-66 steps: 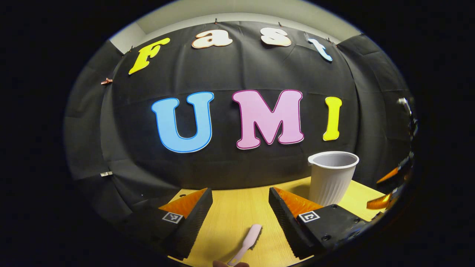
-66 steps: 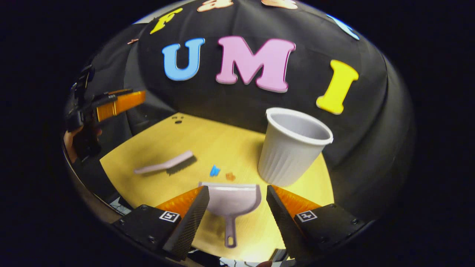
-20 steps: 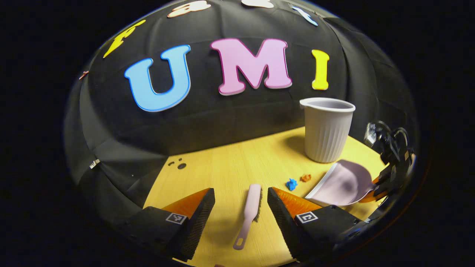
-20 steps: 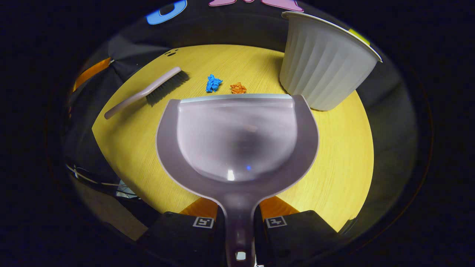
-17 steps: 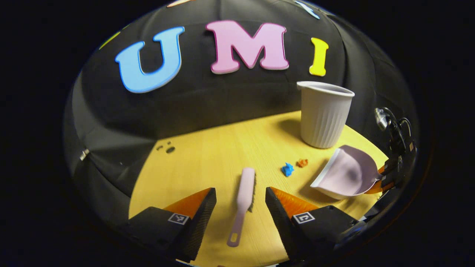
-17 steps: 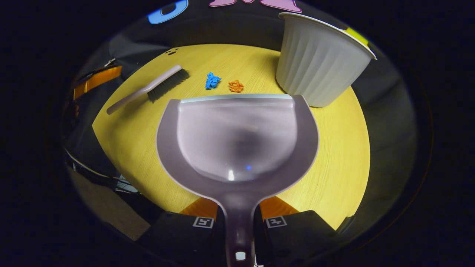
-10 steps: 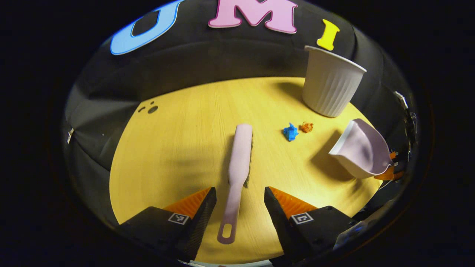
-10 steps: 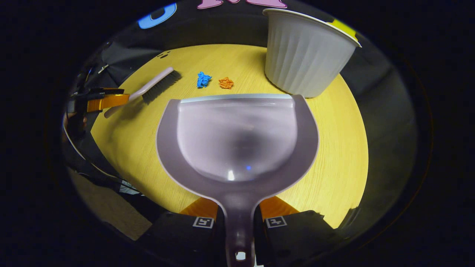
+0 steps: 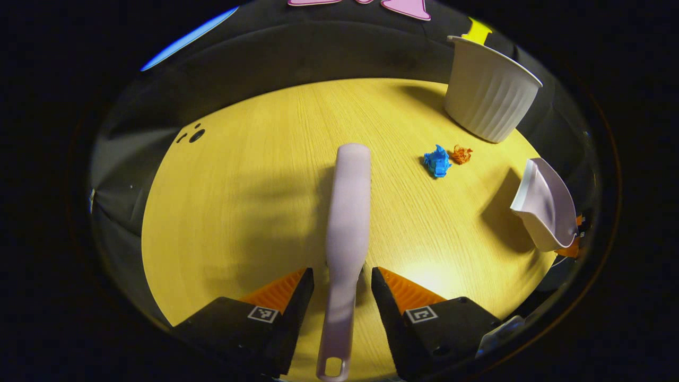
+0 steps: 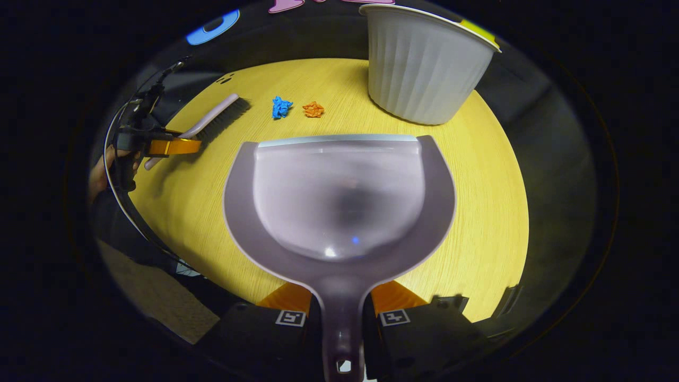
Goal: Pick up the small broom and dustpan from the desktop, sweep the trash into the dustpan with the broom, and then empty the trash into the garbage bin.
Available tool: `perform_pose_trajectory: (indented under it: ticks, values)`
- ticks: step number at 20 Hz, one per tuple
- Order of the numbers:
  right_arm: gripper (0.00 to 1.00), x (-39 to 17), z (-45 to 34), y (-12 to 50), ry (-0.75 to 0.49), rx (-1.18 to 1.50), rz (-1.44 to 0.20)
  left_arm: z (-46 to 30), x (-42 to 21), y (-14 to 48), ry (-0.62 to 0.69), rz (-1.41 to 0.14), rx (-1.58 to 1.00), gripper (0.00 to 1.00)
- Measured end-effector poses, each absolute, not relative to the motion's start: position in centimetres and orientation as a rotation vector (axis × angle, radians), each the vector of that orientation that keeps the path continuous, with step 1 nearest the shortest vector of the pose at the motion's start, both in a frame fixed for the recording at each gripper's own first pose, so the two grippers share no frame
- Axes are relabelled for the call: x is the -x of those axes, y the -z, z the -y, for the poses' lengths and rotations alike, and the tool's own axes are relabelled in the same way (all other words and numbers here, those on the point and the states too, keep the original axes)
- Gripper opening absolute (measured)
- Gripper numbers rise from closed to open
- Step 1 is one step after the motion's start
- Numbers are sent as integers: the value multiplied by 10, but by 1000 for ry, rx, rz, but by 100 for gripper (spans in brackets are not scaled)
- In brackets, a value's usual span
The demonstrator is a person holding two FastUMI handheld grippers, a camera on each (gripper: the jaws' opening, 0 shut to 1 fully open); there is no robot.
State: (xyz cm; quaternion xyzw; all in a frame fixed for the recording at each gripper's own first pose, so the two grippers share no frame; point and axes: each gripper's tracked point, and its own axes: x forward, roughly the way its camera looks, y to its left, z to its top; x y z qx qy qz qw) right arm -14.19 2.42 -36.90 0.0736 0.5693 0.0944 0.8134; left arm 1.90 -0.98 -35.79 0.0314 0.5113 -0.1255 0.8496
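The small broom [image 9: 347,212] lies flat near the middle of the wooden surface [image 9: 238,201], its slim handle running back between the spread fingers of the left gripper [image 9: 342,286], which straddle it with a gap on each side and do not press it yet. It looks like a light, stiff moulded plastic piece with a smooth rounded back and dark bristles along one side; the narrow handle just behind the head seems the place to take hold, since the smooth plastic could twist in a loose pinch. The right gripper [image 10: 341,313] is clenched on the stem of the dustpan [image 10: 339,196], a thin, glossy scoop with a straight front lip, held above the surface's near edge. Two small crumpled scraps, blue trash [image 9: 437,162] and orange trash [image 9: 462,154], sit touching or almost so, near the ribbed pale garbage bin [image 9: 490,101] standing at the far right corner.
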Motion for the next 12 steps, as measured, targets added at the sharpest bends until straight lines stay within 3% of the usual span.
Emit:
perform_pose_trajectory:
  ticks: [4,7,10,12]
  values:
    - [36,143,-20,367,-191,-166,-1214,14,-25,369,268,-1103,-73,65]
    - [31,143,-19,367,-201,-156,-1214,18,-31,371,281,-1099,-85,53]
    - [36,140,-18,365,-235,-116,-1218,19,-36,368,284,-1086,-115,35]
    - [31,134,-16,362,-272,-82,-1235,15,-44,364,251,-1059,-146,29]
